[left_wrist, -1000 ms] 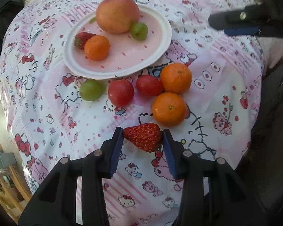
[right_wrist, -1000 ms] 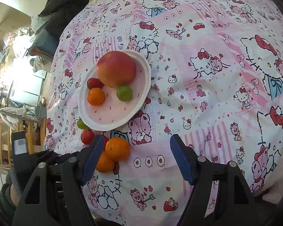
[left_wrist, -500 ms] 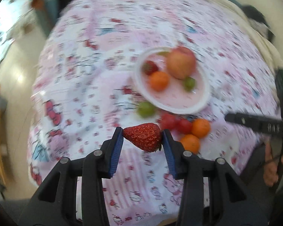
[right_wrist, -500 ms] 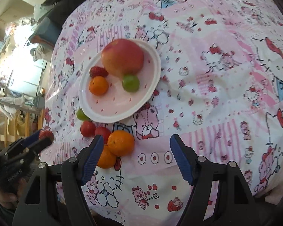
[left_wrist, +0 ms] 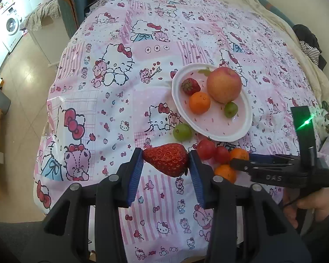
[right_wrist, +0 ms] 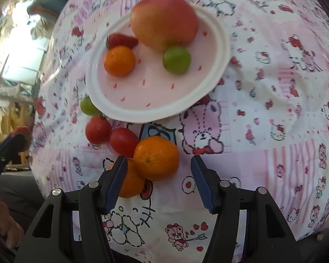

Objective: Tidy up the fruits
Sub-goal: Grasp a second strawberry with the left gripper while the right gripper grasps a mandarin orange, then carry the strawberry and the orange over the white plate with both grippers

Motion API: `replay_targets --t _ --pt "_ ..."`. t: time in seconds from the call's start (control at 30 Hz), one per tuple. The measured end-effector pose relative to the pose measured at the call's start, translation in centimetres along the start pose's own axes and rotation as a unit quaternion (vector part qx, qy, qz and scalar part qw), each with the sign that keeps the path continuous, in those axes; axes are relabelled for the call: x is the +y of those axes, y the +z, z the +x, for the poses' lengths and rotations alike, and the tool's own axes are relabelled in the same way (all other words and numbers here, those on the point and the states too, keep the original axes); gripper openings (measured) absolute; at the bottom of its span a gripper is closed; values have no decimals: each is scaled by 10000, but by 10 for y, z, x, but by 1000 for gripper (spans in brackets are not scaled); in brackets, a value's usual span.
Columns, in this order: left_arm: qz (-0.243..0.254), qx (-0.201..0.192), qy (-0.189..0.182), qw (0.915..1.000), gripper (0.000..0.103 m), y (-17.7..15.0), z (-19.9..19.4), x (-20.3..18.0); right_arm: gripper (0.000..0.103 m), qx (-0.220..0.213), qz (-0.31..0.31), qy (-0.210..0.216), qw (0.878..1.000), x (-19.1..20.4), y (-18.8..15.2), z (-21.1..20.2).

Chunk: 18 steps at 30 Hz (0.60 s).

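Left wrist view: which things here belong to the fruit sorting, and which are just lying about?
Job:
- strawberry clamped in the left gripper
- plate holding apple, tangerine, green grape, second strawberry
- loose fruit beside the plate: grape, two tomatoes, two tangerines
- right gripper, open around a tangerine

Lying about:
- washing machine
- striped clothing

Printed cloth [left_wrist: 111, 100] is lying matt and slightly creased; plate [right_wrist: 221, 65] is looking like smooth matt paper; tomatoes [right_wrist: 122, 141] are showing glossy skin.
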<state>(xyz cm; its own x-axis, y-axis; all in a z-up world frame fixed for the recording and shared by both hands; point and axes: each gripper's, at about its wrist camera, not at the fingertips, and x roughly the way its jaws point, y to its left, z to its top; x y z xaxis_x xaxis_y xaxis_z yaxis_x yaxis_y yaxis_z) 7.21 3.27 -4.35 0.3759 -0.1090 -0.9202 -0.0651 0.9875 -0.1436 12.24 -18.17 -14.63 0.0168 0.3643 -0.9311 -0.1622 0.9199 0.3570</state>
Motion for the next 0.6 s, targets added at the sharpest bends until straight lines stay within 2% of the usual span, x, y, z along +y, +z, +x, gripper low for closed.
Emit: replay_targets --t 0.1,0.13,0.2,0.47,0.6 --pt "-18 8 11 10000 38 -1 0 3 62 -18 -59 -23 10000 4 2 3" --pt "-31 14 11 10000 38 -1 0 4 58 -8 -74 -8 10000 4 2 4" --pt "-53 43 -13 10000 38 -1 1 5 45 9 -71 65 10000 4 3 4" --pt "-15 74 5 10000 38 0 6 -2 45 -87 -168 149 9997 2 -2 -6" --pt "-90 -108 65 9999 38 4 3 -3 45 -232 -184 185 9994 -4 -6 -17"
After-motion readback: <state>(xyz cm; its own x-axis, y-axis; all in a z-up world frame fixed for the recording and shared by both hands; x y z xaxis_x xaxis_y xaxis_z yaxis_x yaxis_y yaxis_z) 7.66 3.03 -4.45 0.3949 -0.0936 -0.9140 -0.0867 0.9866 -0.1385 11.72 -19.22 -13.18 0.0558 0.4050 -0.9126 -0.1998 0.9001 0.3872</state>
